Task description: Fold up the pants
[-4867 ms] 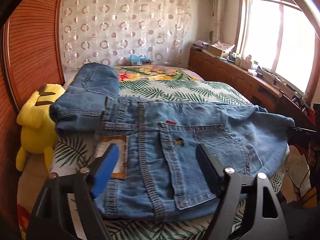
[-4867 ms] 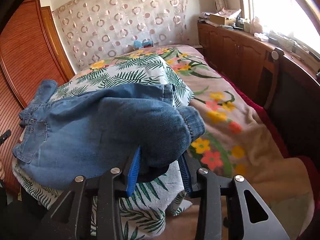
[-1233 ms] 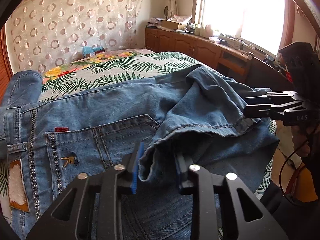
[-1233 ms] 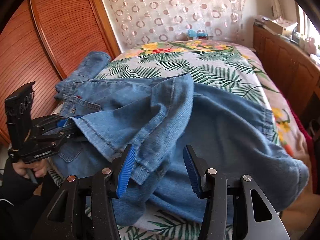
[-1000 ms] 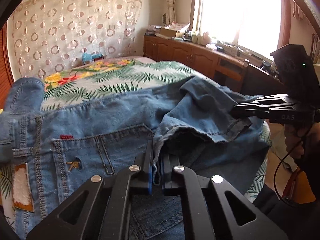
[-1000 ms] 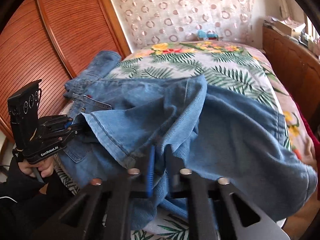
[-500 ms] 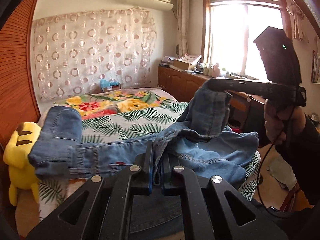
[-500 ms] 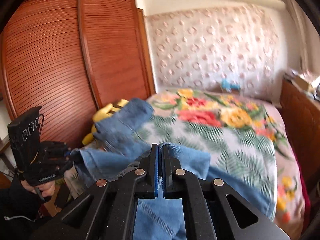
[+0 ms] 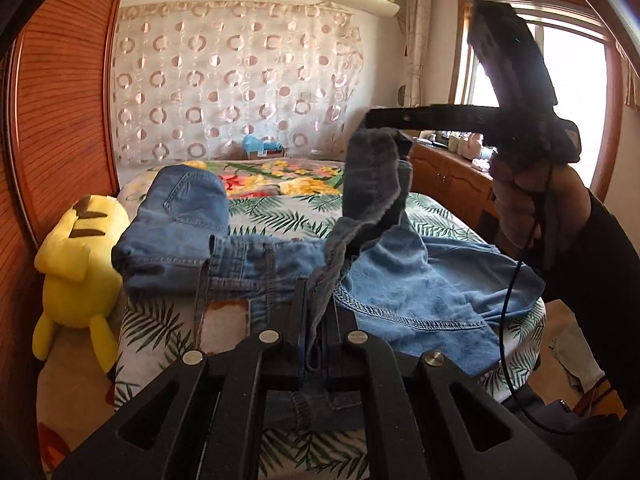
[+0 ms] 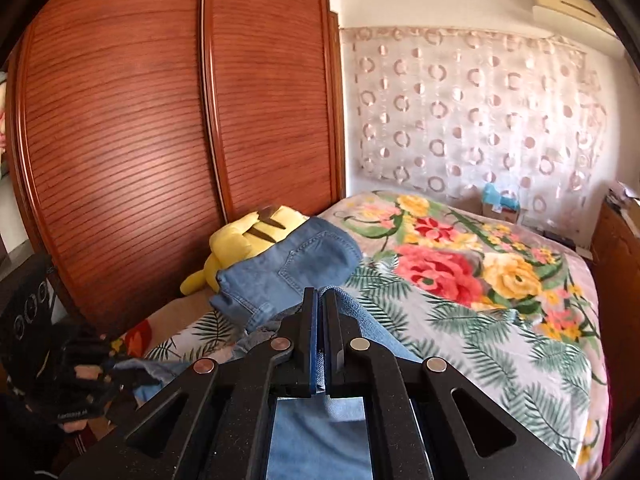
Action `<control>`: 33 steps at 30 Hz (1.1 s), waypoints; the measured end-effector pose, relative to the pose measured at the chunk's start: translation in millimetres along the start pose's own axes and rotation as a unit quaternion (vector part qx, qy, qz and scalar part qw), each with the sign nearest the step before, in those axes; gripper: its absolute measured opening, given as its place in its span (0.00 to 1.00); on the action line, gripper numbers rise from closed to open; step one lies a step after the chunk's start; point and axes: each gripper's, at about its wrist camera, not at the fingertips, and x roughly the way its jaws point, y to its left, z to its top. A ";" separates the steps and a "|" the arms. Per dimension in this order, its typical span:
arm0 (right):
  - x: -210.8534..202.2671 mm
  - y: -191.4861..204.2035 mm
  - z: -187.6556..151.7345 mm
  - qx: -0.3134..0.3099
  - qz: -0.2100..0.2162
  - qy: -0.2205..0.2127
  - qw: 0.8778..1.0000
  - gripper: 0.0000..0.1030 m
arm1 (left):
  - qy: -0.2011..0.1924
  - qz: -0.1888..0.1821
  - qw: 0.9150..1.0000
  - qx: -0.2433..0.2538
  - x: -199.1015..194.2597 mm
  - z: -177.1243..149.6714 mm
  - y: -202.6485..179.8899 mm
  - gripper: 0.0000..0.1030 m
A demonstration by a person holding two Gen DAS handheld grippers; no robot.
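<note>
Your left tool point(image 9: 314, 320) is pinched tight on a thin edge of the blue denim pants point(image 9: 400, 292), and your right tool point(image 10: 320, 320) is squeezed shut on another bit of the same cloth point(image 10: 316, 432). About a second ago both tools sat low over the pants, and the right tool's jaws were still apart around the cloth. Now both have lifted. A twisted strip of denim point(image 9: 372, 184) runs up from your left tool to the right tool point(image 9: 384, 120), which your hand point(image 9: 520, 200) holds high on the right side of the left wrist view. Before, that strip lay down on the pile.

Most of the pants lie on the bed with the leafy, flowery cover point(image 9: 280, 216), near its front edge. Their long way runs side to side across the bed. One end is a folded lump point(image 9: 176, 220) on the left, next to the yellow plush toy point(image 9: 76, 264) by the brown slatted wardrobe point(image 10: 160, 120). The other end spreads out to the right edge of the bed.

Your left tool shows blurry at the lower left of the right wrist view point(image 10: 80, 376).
</note>
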 end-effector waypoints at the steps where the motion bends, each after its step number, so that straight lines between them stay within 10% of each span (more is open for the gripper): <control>1: 9.7 1.9 0.7 -0.002 0.002 0.005 1.000 0.01 | 0.003 0.001 1.000 -0.002 1.5 -3.0 1.6 0.06; 24: 118.0 24.3 24.7 -0.011 0.019 0.100 0.995 0.02 | 0.063 0.026 0.997 -0.043 23.2 -44.7 37.7 0.06; 33: 125.4 26.4 20.7 -0.002 0.007 0.100 0.995 0.09 | 0.033 0.053 0.997 -0.046 13.2 -41.3 44.5 0.48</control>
